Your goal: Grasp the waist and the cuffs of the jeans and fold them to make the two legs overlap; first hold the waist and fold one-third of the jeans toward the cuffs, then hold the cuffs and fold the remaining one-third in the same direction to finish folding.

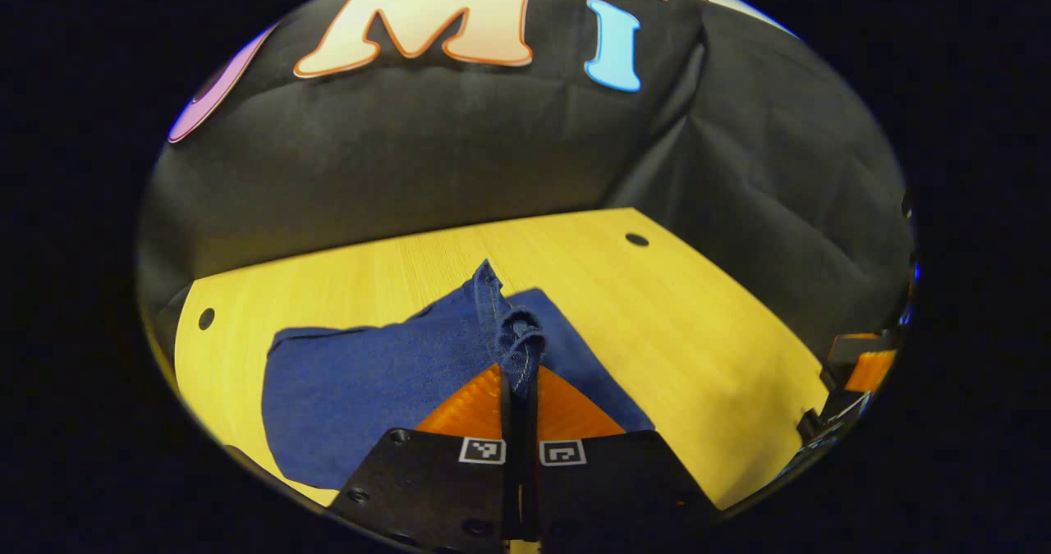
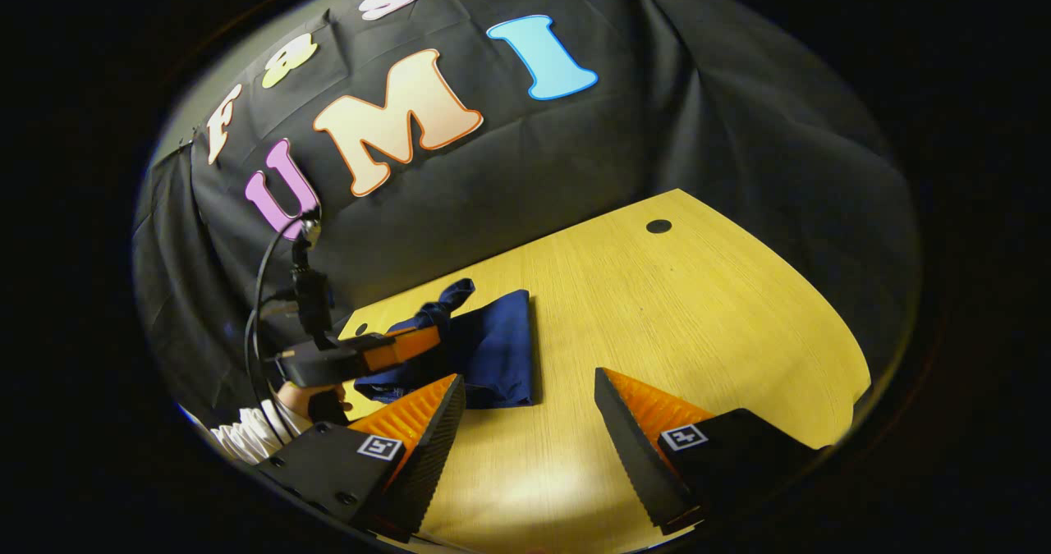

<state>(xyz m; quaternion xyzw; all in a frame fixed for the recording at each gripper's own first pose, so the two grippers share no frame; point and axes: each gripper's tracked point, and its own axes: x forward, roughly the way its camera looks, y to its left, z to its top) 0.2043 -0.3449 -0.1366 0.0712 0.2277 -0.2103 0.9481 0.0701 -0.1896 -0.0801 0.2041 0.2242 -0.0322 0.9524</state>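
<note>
The left tool was clamped on a bunched edge of the jeans, which lay folded on the surface. To the right of the jeans, the right tool hovered agape, holding nothing. The denim looked soft, limp and fairly heavy, best pinched at its thick seamed edge.

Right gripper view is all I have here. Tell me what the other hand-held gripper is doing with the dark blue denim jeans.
Observer: In the left gripper view, the left hand-held gripper is shut on a bunched hem of the dark blue denim jeans, both fingers pressing it.
Operator: Report how the rest lies.
Observer: It spreads flat on the yellow wooden table, to the left of the pinch.
Operator: Confirm my own gripper.
Observer: The right hand-held gripper is open over bare table, apart from the jeans.
</note>
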